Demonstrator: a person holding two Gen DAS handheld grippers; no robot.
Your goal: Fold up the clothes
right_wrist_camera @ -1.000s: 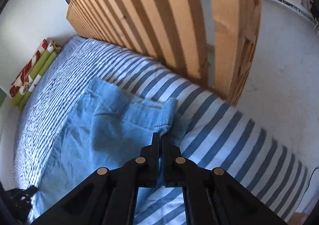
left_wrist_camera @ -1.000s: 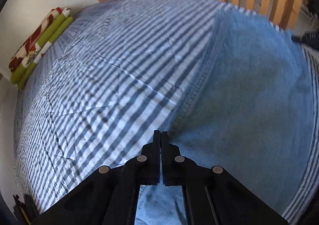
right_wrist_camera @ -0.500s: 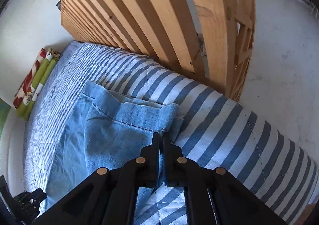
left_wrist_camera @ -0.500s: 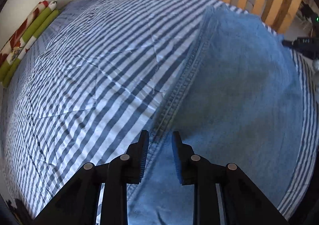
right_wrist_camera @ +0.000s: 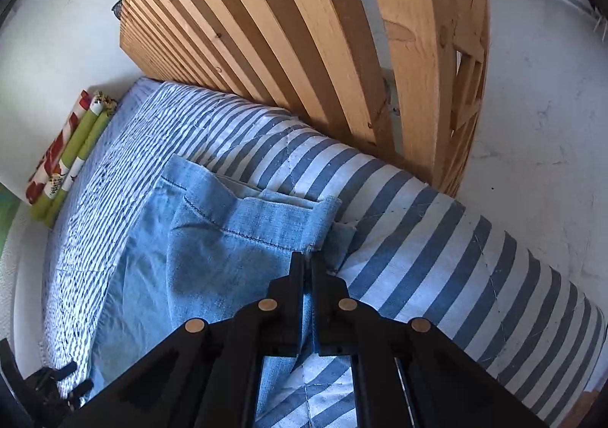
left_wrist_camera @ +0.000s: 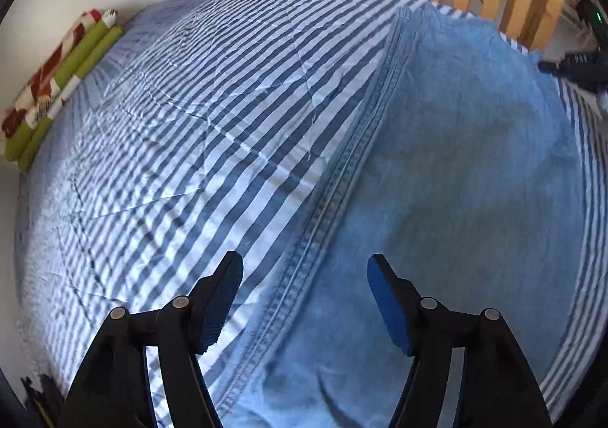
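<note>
Left gripper (left_wrist_camera: 304,261) has just been opening: fingers spread wide, angled steeply down over the jeans' (left_wrist_camera: 456,169) stitched side seam, nothing pinched. Right gripper (right_wrist_camera: 307,257) is clamped tight on the denim edge near the hem, tilted down too. Jeans lie flat on the striped bedspread (left_wrist_camera: 197,116) beside the wooden slat headboard (right_wrist_camera: 304,29).

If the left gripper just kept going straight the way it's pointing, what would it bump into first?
Most likely the blue denim garment lying on the striped bedspread, near its stitched side seam. The left gripper points steeply down at it, jaws open and just widened, nothing between them. Exact depth is unclear.
</note>
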